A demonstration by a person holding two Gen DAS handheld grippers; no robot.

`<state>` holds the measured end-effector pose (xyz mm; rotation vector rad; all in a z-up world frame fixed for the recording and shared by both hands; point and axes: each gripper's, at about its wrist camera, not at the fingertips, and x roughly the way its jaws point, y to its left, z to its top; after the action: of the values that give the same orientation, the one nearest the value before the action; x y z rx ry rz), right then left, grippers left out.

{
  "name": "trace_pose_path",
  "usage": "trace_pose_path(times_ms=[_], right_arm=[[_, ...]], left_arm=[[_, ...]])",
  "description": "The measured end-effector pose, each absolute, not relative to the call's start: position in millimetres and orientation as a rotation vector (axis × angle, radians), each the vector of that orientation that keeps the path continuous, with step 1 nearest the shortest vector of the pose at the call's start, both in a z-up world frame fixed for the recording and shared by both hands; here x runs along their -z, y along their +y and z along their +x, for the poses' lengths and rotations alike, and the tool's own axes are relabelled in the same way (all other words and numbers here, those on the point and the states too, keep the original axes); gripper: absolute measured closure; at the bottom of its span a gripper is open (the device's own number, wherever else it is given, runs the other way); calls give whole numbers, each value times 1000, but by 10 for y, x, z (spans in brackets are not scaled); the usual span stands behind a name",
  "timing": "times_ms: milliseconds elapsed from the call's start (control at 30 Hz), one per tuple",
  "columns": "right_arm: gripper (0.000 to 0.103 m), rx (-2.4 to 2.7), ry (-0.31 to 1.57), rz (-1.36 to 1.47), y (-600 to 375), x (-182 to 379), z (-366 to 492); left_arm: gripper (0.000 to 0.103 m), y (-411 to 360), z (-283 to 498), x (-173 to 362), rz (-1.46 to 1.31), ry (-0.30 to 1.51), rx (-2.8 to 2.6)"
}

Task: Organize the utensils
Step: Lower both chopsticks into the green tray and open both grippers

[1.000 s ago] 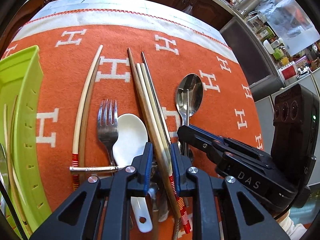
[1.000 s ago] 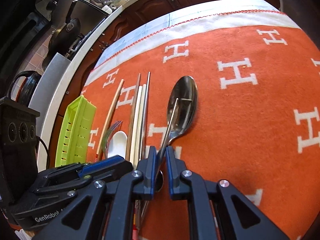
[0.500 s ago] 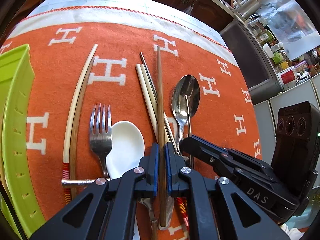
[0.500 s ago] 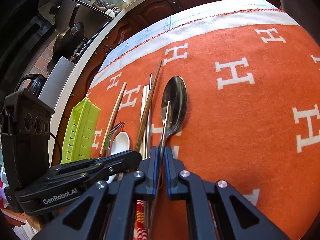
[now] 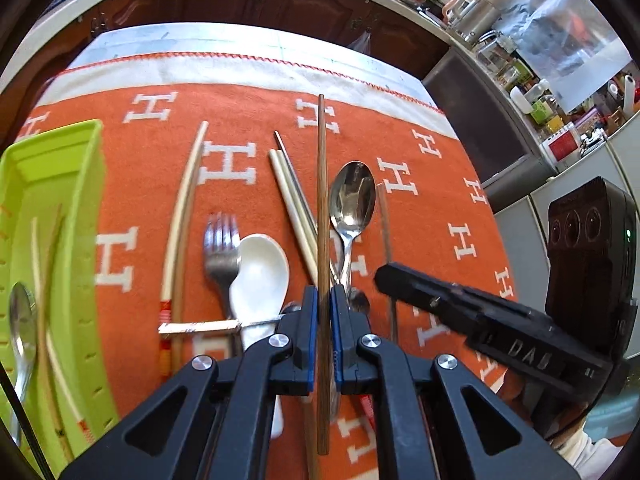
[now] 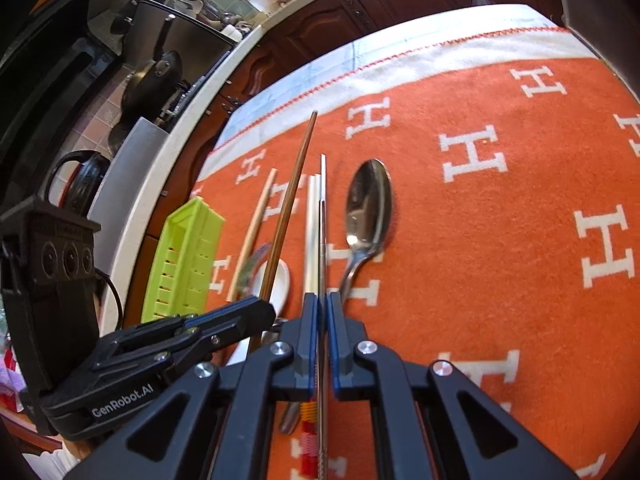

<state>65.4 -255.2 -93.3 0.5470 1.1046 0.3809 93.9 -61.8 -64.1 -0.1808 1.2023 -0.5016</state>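
Note:
My left gripper (image 5: 325,292) is shut on a brown wooden chopstick (image 5: 321,200), which hangs a little above the orange cloth (image 5: 420,208) and points away from me. My right gripper (image 6: 323,300) is shut on a thin metal chopstick (image 6: 322,240), also raised. On the cloth lie a metal spoon (image 5: 352,196), a white ceramic spoon (image 5: 260,268), a fork (image 5: 221,244), a pale chopstick pair (image 5: 294,204) and cream chopsticks with red ends (image 5: 184,216). In the right wrist view the left gripper (image 6: 224,320) and its brown chopstick (image 6: 288,208) show left of centre.
A lime green slotted basket (image 5: 80,184) stands at the cloth's left edge, with a spoon and chopsticks inside. A short silver rod (image 5: 200,326) lies crosswise near the fork's handle. Dark cabinets and a counter run behind the table. A pan (image 6: 156,76) sits on the stove far left.
Both grippers have closed on their sticks and risen. The brown chopstick has left the pile and now lines up with the left fingers. The metal chopstick has come off the spoon.

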Motion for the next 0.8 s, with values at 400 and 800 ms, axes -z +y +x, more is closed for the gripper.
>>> trace_pose_path(times_ms=[400, 800], right_arm=[[98, -573, 959, 594, -2243, 215, 439], [98, -770, 960, 530, -1373, -183, 476]], left_arm=[[99, 186, 382, 94, -183, 1067, 394], [99, 990, 95, 41, -121, 1003, 173]])
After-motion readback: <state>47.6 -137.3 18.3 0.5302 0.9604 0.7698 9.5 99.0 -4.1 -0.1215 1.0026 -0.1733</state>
